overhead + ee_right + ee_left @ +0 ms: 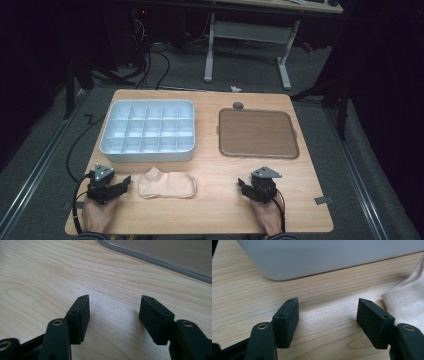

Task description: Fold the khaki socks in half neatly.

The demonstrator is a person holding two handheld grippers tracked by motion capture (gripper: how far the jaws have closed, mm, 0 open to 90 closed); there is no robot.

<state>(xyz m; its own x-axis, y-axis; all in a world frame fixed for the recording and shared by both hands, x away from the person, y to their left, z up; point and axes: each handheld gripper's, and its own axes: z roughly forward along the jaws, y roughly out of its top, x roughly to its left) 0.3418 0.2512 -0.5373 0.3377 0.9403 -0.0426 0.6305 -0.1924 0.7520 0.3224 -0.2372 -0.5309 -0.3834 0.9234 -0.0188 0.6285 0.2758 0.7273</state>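
Sock (167, 184): a pale beige sock, flat on the table (215, 210) just in front of the divided bin (148, 131) and near the left gripper (121, 184)

Handling: likely light, soft and floppy — it will sag, not slip

Hold: pinch a doubled edge, perhaps the cuff

Left gripper: jaws spread, nothing between

Right gripper (244, 185): jaws spread over bare wood near the brown tray (258, 133)

Writing: none legible — the knit looks plain
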